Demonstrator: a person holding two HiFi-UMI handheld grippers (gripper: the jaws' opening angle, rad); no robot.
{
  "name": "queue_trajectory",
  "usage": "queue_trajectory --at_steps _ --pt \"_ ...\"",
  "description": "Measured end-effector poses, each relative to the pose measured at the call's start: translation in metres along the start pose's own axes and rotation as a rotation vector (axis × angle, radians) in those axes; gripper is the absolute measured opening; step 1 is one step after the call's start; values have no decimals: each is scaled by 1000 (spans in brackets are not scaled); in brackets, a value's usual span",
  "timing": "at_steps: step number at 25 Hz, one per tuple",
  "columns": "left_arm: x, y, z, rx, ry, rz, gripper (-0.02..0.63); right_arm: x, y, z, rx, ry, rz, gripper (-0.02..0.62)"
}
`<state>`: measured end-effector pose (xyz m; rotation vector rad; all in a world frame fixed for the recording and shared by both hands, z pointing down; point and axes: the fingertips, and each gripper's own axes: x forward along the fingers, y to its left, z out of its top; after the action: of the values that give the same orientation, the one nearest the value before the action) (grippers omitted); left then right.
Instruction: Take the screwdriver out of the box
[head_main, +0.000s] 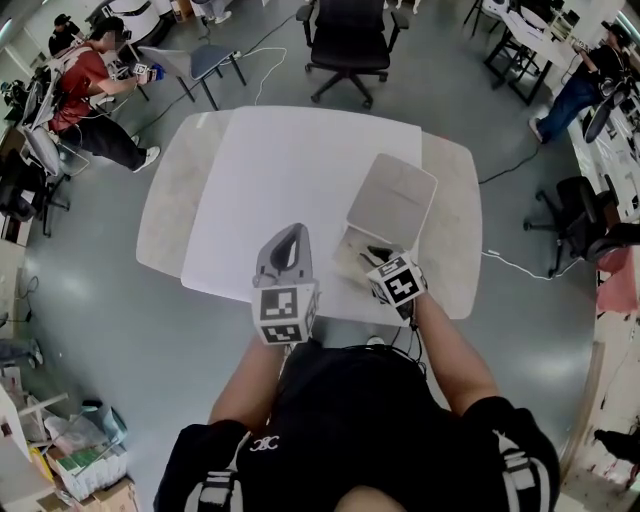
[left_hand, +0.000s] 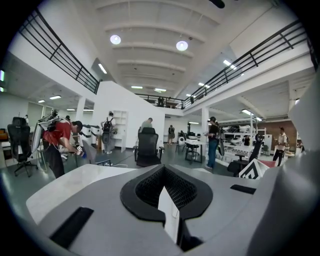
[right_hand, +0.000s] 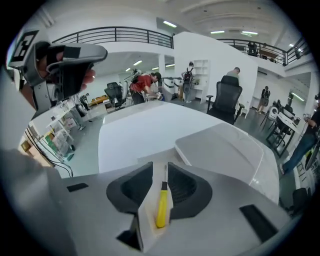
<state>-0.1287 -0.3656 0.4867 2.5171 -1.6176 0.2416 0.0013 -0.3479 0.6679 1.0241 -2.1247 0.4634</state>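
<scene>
My right gripper (right_hand: 160, 172) was closest, tipped down over the open box. Its jaws were spread just a little. The screwdriver lay in the gap between them, and I think they were not squeezing it yet. My left gripper (left_hand: 163, 175) was up in the air on the other side, looking out across the room. Its jaws were pressed together with nothing in them.

The big white table (head_main: 280, 170) held everything. The box (head_main: 345, 258) sat near my edge of it, on the right side. Its lid (head_main: 392, 200) was flipped back and open.

The smallest thing was the screwdriver (right_hand: 161, 209). It was in the box, lying flat on the bottom. The yellow handle was nearer to me and the thin metal end pointed away.

To do this part well, I thought I should go straight down so one jaw sat on each side of the yellow handle. Then I should squeeze the fat handle, not the skinny metal bit, because that could slip. After that I should lift slowly and straight up, so I would not bump the box walls. The left gripper could hold the box if it slid.
</scene>
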Motion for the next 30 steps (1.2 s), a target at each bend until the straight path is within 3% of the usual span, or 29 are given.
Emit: queue_trajectory --at_steps 15,25,26,28,30 --pt "-8 34 -14 -24 32 60 14 55 -14 -46 -26 285 61 89" --pt "-9 50 -23 -10 45 63 14 78 3 -60 -44 396 123 92" --pt "-8 49 -23 -11 44 63 14 78 4 -63 -47 421 121 92" --pt "-7 48 -22 -16 48 61 14 71 -10 -77 -78 525 38 92" --pt "-5 47 -23 -15 52 56 14 70 -17 -80 -100 549 -6 69"
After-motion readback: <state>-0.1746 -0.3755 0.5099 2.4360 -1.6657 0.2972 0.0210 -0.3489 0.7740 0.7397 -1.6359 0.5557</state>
